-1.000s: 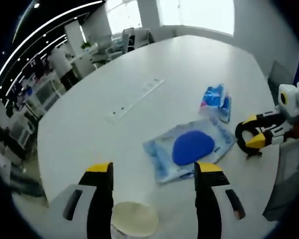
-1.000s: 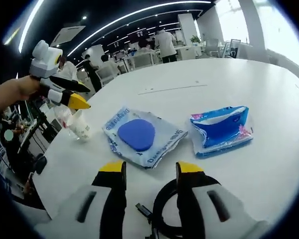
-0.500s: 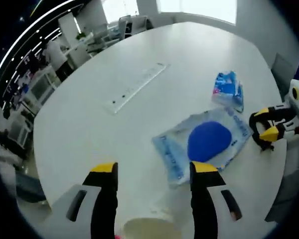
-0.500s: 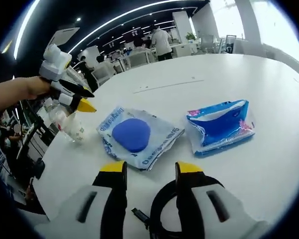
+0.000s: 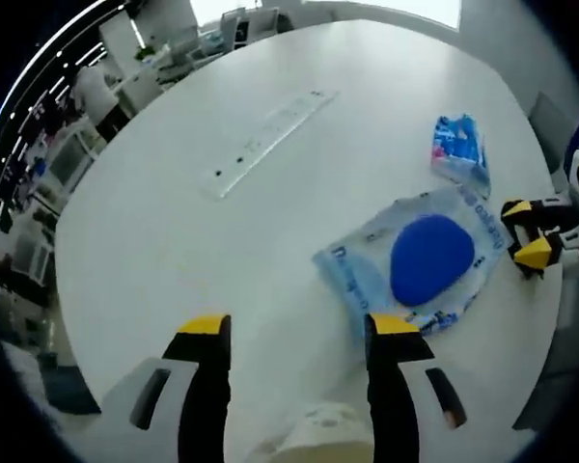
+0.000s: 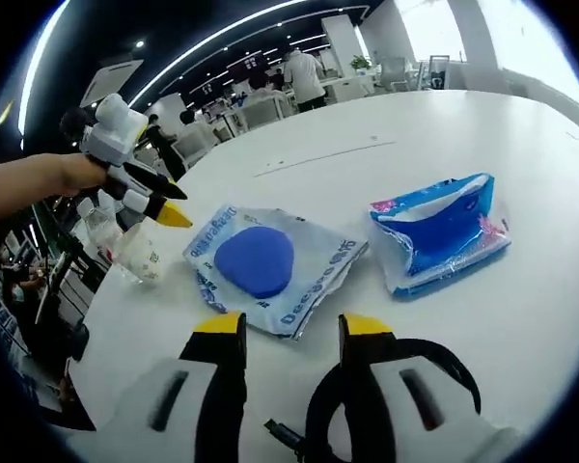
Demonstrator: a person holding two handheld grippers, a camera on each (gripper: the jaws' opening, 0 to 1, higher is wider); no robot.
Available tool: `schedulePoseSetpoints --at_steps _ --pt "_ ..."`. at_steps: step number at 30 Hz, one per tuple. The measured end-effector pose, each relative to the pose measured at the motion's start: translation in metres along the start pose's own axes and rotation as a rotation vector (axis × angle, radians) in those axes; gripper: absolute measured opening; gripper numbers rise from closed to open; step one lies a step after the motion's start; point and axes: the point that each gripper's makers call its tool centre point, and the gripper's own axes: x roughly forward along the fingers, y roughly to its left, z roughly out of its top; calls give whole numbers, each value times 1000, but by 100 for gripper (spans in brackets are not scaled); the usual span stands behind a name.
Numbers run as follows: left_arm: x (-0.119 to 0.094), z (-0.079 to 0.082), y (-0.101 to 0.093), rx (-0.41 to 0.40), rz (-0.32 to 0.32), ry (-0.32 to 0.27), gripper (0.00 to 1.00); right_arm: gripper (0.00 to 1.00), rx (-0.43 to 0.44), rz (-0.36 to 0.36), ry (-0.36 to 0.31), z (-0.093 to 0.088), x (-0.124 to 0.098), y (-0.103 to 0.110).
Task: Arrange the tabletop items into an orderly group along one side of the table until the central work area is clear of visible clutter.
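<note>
One coiled cable, seemingly under right gripper.

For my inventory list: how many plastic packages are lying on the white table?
2: the clear package with a blue disc lies near the right tool; the blue tissue pack lies beside it. Others may be hidden.

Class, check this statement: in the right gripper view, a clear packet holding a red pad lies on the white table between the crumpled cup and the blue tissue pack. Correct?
Not quite. The pad inside the clear packet is blue, not red, as the right gripper view shows. The rest holds: it lies on the white table between the crumpled cup and the blue tissue pack.
</note>
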Motion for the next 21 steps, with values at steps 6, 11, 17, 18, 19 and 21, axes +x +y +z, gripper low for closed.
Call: schedulePoseSetpoints --at_steps 6,11,17,18,19,21 --pt "9 -12 -2 -9 -24 44 50 37 9 -3 11 -2 5 2" --pt "14 -13 -4 -13 -40 59 45 37 30 -3 11 -1 10 2" --pt "15 -10 -12 -13 -73 51 37 36 42 -4 15 0 14 5" --pt "15 -10 -13 -17 -76 52 37 36 43 -5 14 -1 14 5" --pt "14 -10 -13 -18 -77 52 37 36 43 -7 16 -1 14 5" --pt "13 -8 -15 -22 -89 47 42 35 43 -11 14 -2 13 5"
